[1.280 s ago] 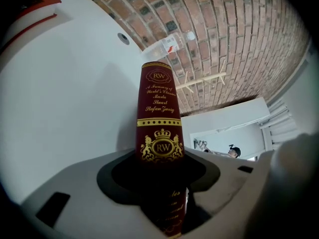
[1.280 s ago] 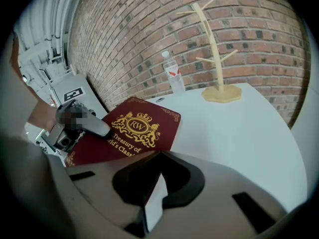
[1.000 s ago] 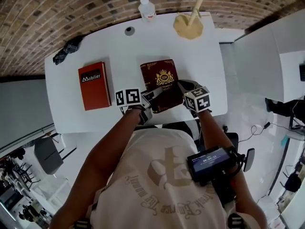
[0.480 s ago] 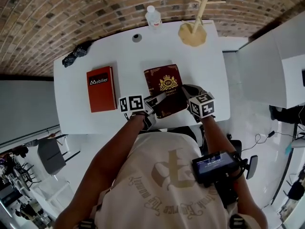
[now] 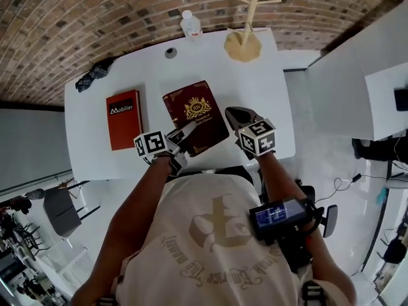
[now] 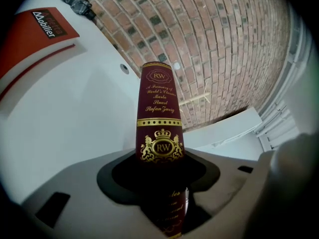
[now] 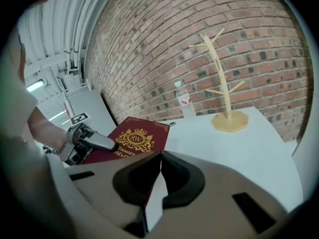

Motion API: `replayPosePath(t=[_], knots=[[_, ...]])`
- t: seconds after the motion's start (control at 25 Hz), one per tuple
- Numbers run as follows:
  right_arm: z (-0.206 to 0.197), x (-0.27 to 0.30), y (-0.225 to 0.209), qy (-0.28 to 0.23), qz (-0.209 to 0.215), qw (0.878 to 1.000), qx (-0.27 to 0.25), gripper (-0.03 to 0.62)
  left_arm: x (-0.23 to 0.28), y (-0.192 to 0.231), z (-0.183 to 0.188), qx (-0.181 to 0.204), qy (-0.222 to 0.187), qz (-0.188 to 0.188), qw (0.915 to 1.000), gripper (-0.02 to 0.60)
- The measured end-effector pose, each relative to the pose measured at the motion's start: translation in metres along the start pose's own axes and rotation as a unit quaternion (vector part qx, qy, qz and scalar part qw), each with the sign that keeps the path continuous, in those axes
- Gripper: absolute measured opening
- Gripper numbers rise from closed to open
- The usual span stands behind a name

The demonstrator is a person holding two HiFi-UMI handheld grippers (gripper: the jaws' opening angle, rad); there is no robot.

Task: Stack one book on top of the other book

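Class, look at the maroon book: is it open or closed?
Closed. The maroon book shows only its crested front cover; the left gripper clamps its spine, the right gripper its page edge.

- The held book (image 5: 191,110) spans from the left gripper (image 5: 187,131) to the right gripper (image 5: 232,115). Its spine sits between the left fingers and its page edge between the right fingers, and it reaches on beyond both sets of fingertips.
- The other book (image 5: 123,120) lies flat on the table (image 5: 261,88), left of the left fingers and apart from the held book.
- Far beyond the fingers, at the table's far edge, stands a bottle (image 5: 190,24). A branched stand (image 5: 242,43) is to its right, beyond the right fingers.
- A round hole cover (image 5: 170,53) sits just before the bottle, slightly left.
- A crumpled cloth (image 5: 94,75) lies at the far left corner, beyond the other book.
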State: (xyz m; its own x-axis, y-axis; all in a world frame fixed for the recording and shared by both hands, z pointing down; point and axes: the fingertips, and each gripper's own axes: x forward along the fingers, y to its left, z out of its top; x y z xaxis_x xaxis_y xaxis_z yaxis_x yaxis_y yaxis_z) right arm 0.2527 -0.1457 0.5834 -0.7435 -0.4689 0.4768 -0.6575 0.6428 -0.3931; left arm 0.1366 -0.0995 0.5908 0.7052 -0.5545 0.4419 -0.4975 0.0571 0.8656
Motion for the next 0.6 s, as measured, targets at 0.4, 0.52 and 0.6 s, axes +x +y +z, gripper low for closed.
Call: replayPosePath(t=[0.4, 0.52, 0.6], knots=[[0.024, -0.01, 0.004, -0.05, 0.037, 0.998, 0.011, 0.021, -0.028, 0.004, 0.01, -0.002, -0.05, 0.023, 0.9985, 0.225], [0.016, -0.015, 0.0, -0.05, 0.032, 0.998, 0.019, 0.021, -0.025, 0.001, 0.006, -0.002, -0.047, 0.022, 0.9987, 0.226], [0.012, -0.012, 0.004, -0.049, 0.033, 0.998, 0.022, 0.021, -0.031, 0.001, 0.006, -0.002, -0.045, 0.025, 0.9987, 0.227]])
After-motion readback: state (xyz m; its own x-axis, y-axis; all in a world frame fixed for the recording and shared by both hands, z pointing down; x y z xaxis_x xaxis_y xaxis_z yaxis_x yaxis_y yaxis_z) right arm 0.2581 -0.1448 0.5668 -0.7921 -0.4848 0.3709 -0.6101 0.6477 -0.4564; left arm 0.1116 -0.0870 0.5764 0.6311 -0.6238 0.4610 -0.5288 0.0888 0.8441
